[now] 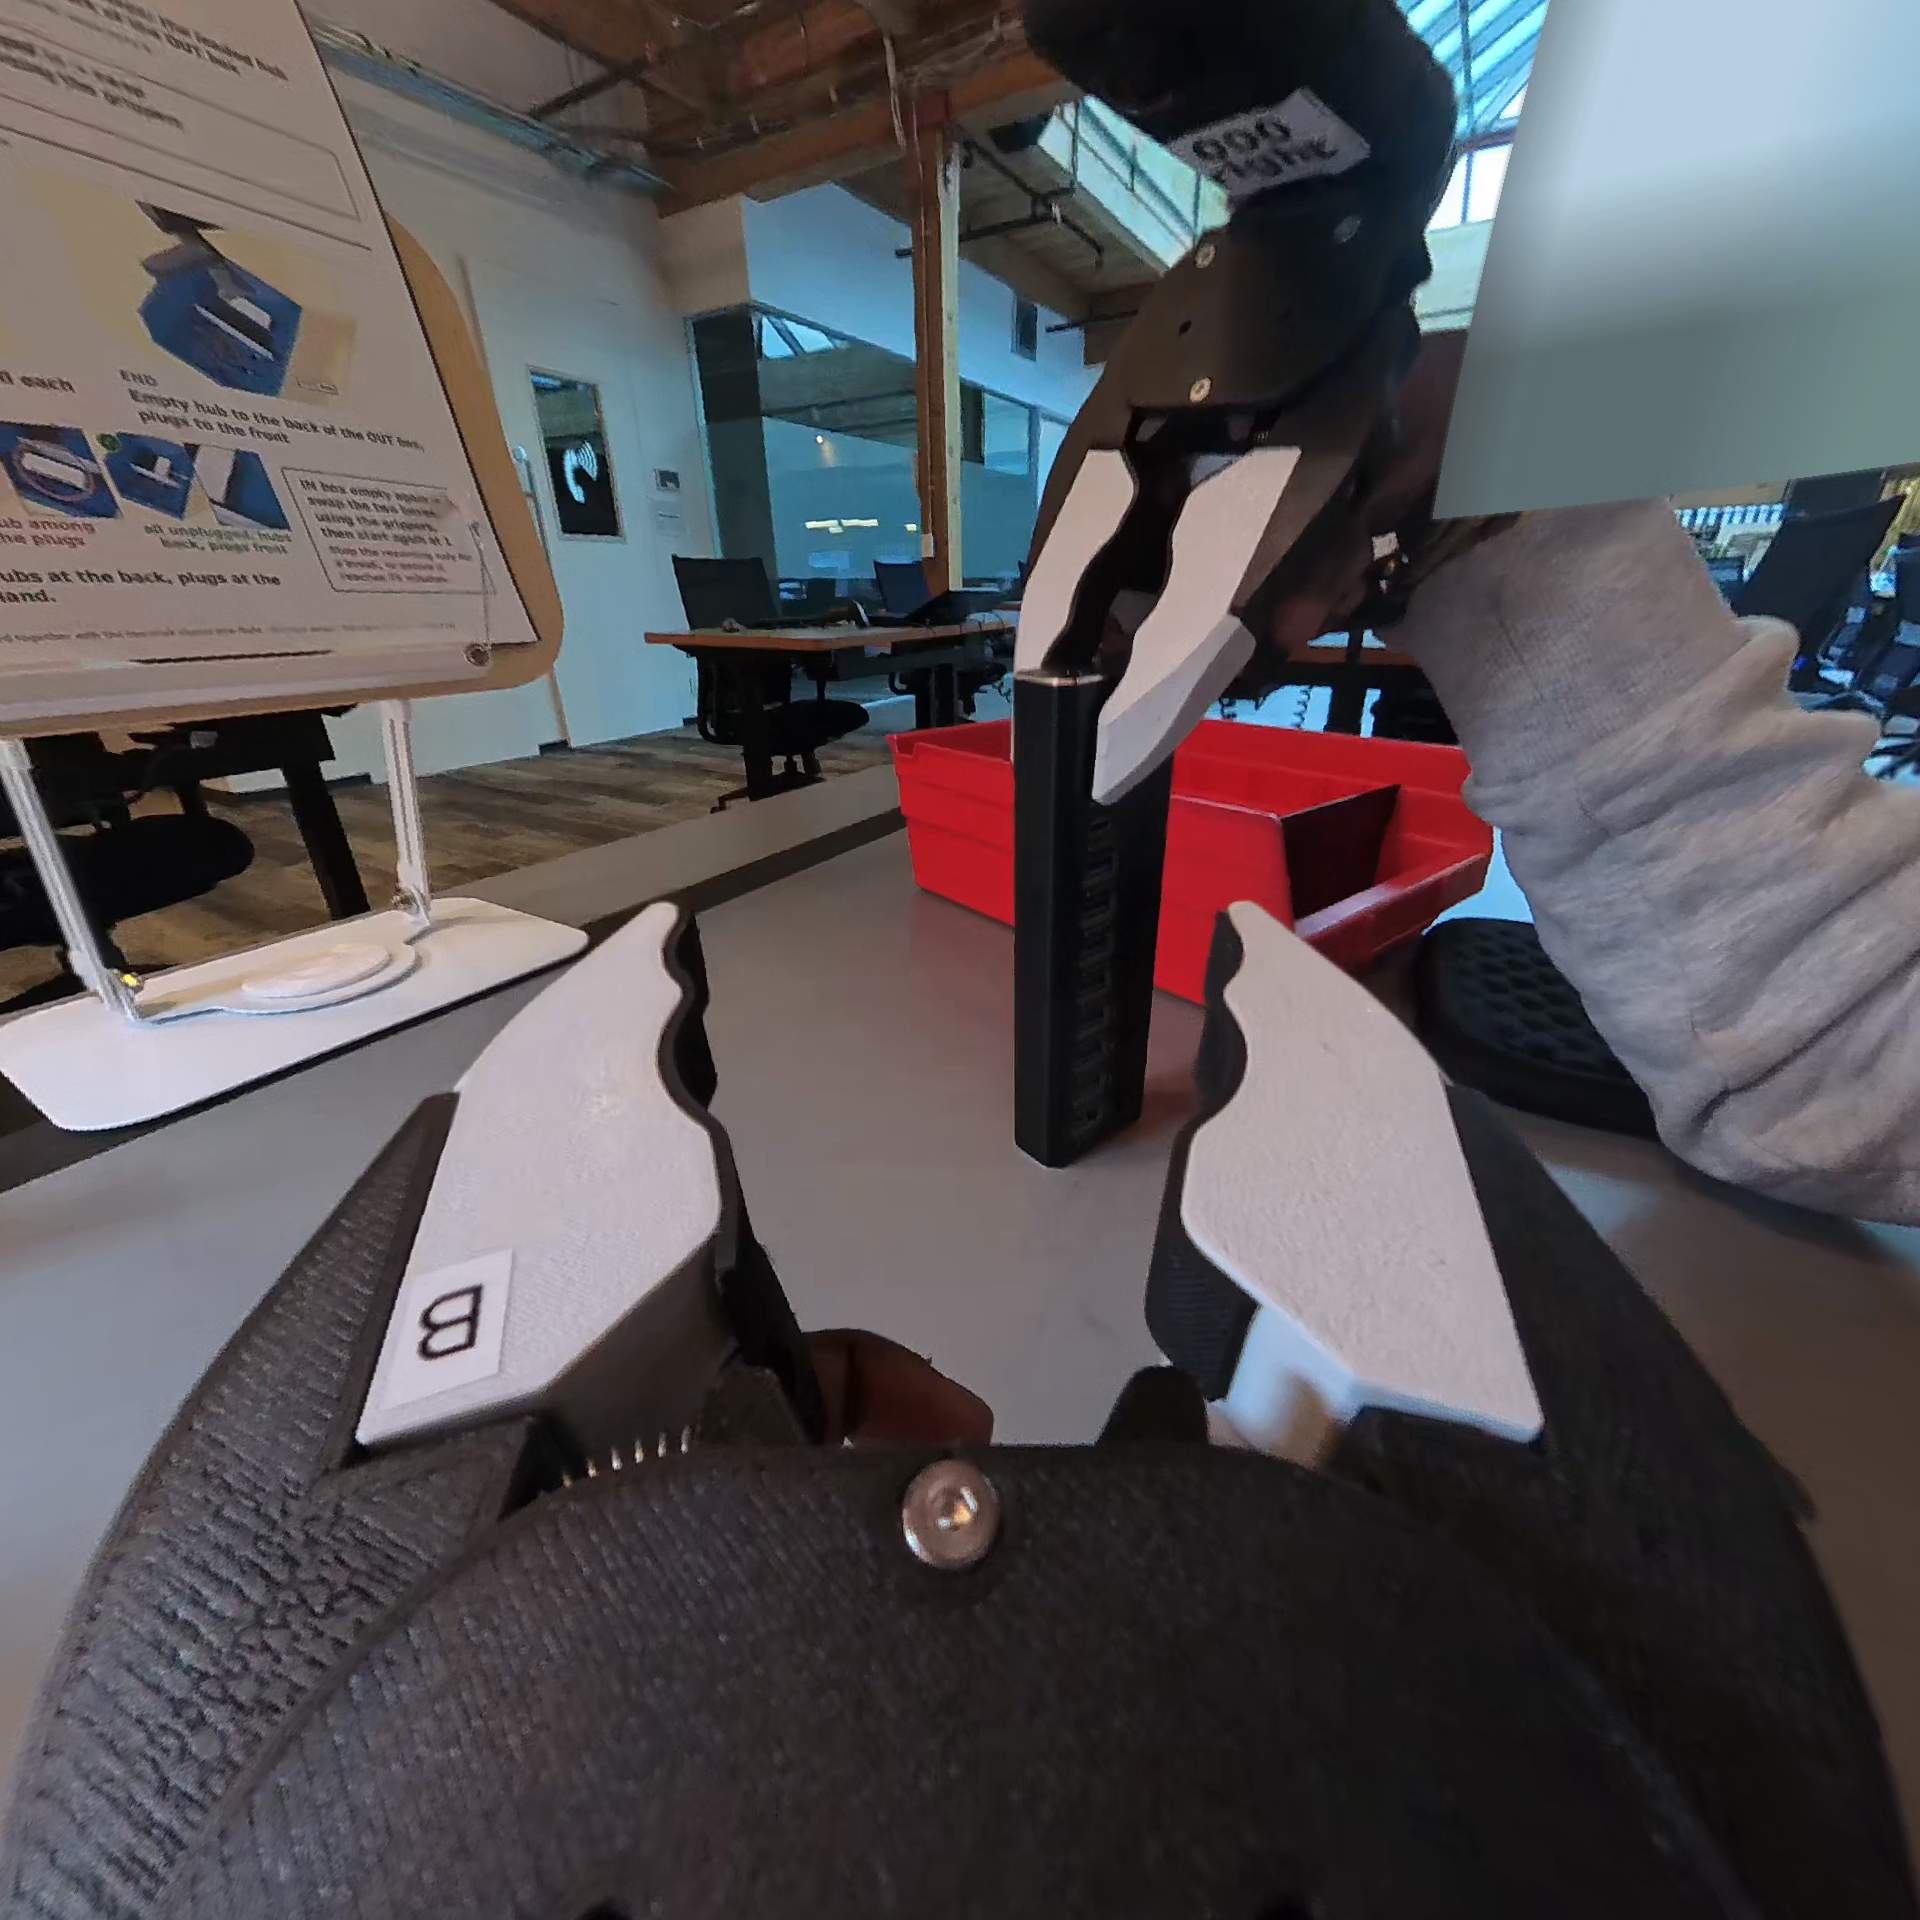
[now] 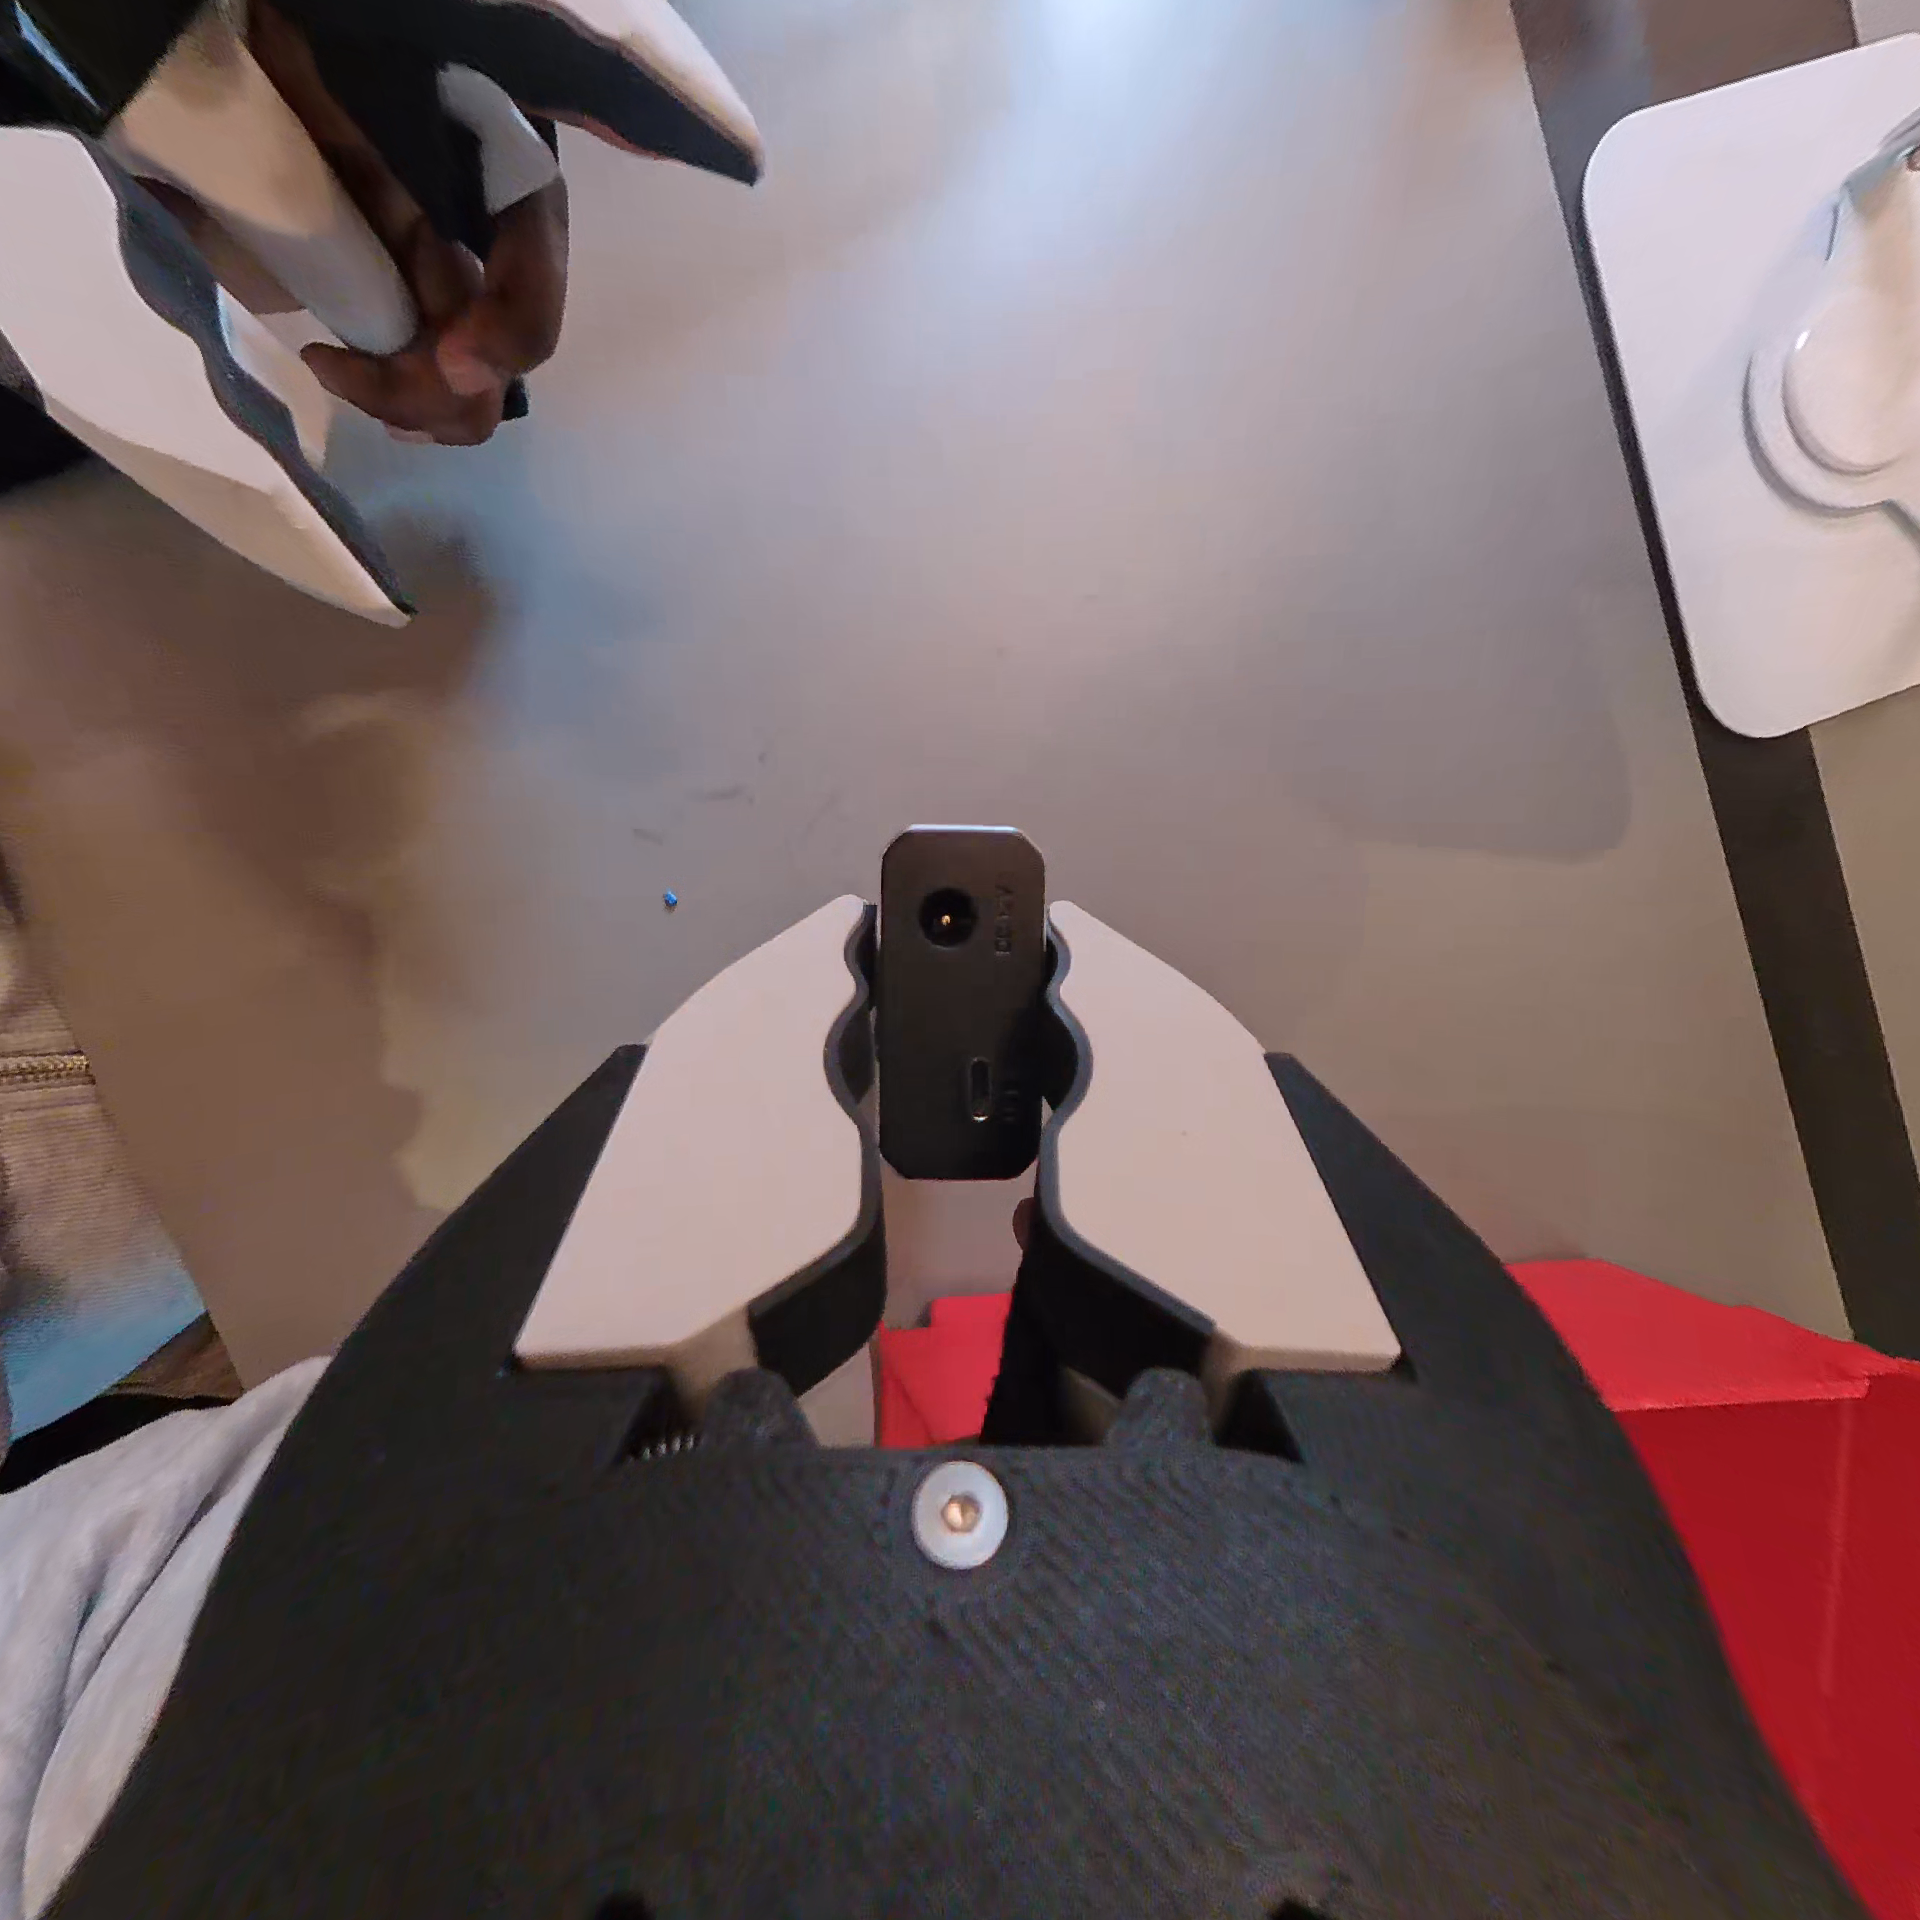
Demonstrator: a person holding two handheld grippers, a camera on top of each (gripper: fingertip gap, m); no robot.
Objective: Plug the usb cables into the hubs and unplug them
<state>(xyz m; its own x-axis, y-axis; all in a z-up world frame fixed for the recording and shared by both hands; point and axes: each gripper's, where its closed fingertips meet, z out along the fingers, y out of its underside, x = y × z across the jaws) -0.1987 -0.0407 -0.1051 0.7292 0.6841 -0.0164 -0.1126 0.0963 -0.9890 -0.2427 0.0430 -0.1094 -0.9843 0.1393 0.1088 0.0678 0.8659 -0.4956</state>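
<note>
A long black USB hub (image 1: 1081, 914) stands upright on end on the grey table (image 1: 883, 1091), its row of ports facing right. My right gripper (image 1: 1081, 707) comes down from above and is shut on the hub's top end. In the right wrist view the hub's end face (image 2: 961, 1003) with a round socket sits clamped between the right gripper's (image 2: 961, 925) white fingers (image 2: 758, 1122). My left gripper (image 1: 956, 925) is open and empty, low over the table just in front of the hub. It also shows at the top left of the right wrist view (image 2: 582, 384). No cables are in view.
A red bin (image 1: 1247, 831) with a dark divider stands behind the hub; its corner shows in the right wrist view (image 2: 1714, 1507). A white stand (image 1: 291, 997) holding an instruction sheet (image 1: 208, 364) is at the left. A grey sleeve (image 1: 1662, 883) reaches in from the right. My right fingertips sit around 11 centimeters from my left ones.
</note>
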